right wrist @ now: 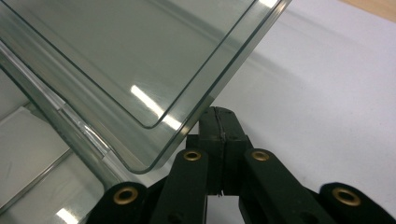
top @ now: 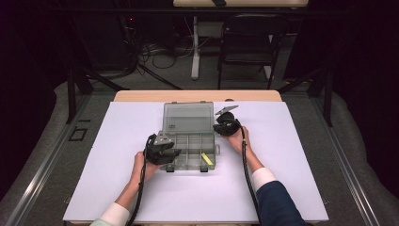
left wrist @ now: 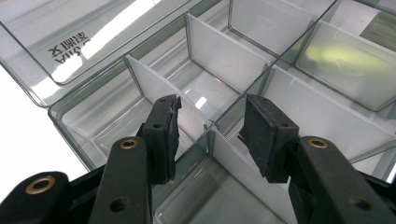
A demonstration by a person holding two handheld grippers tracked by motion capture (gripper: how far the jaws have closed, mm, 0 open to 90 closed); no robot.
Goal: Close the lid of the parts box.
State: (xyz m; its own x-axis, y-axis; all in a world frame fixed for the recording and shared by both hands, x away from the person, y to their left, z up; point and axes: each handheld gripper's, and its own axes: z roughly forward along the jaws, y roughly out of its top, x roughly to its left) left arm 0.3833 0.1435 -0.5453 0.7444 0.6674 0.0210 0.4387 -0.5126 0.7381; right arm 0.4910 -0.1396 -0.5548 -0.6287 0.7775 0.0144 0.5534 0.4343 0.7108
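Note:
A clear plastic organiser box [top: 189, 139] lies open on the white table top [top: 117, 155], its lid [top: 188, 117] folded back flat. One front compartment holds a small yellow piece [top: 207, 158]. My left gripper [top: 169, 154] is at the box's front left corner. Its jaws [left wrist: 210, 105] stand open, reaching down into the compartments on either side of a white divider [left wrist: 233, 161] without pressing it. My right gripper [top: 217, 127] is by the right side of the lid. There its jaws [right wrist: 218, 112] are shut with nothing between them, the tips just under the lid's edge [right wrist: 219, 79].
The other compartments of the box [left wrist: 299, 28] hold nothing that I can see. Bare white table [right wrist: 327, 84] lies all around the box. Beyond the table's far edge stand a dark chair [top: 249, 42] and a table leg [top: 195, 47] with cables on the floor.

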